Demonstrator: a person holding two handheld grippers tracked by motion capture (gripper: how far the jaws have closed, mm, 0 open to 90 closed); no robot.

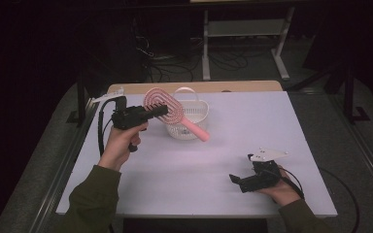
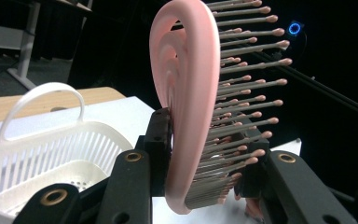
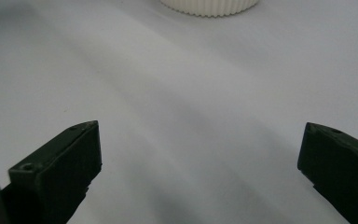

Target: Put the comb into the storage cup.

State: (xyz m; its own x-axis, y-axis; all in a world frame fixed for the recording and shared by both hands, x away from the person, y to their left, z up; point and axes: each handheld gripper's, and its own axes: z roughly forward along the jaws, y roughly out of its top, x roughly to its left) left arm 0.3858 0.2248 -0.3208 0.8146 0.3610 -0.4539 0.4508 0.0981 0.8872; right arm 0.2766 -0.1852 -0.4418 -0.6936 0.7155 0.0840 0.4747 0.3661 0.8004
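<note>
**One brush lifted, the basket waiting**

One pink hairbrush (image 1: 167,109) is up off the worktop (image 1: 233,145), clenched by its head in the fingers of the left gripper (image 1: 162,110). In the left gripper view the two black pads press the brush (image 2: 191,116) from either side, one on the smooth pink back, the other in among the bristles. The handle slants down toward the near right across the white slotted basket (image 1: 187,119), which stands near the far edge of the worktop, left of centre. From the high view it is hard to say whether the handle tip rests on the basket's rim or hangs just clear in front of it.

The right gripper (image 1: 238,180) lies low near the near right corner, its fingers (image 3: 58,172) spread wide with only bare worktop between them, well apart from the basket.

As a judgement: the pick-up is done and the carry nearly so. What seems left is bringing the brush over the basket's mouth (image 2: 51,158), lowering it in, and letting go.
</note>
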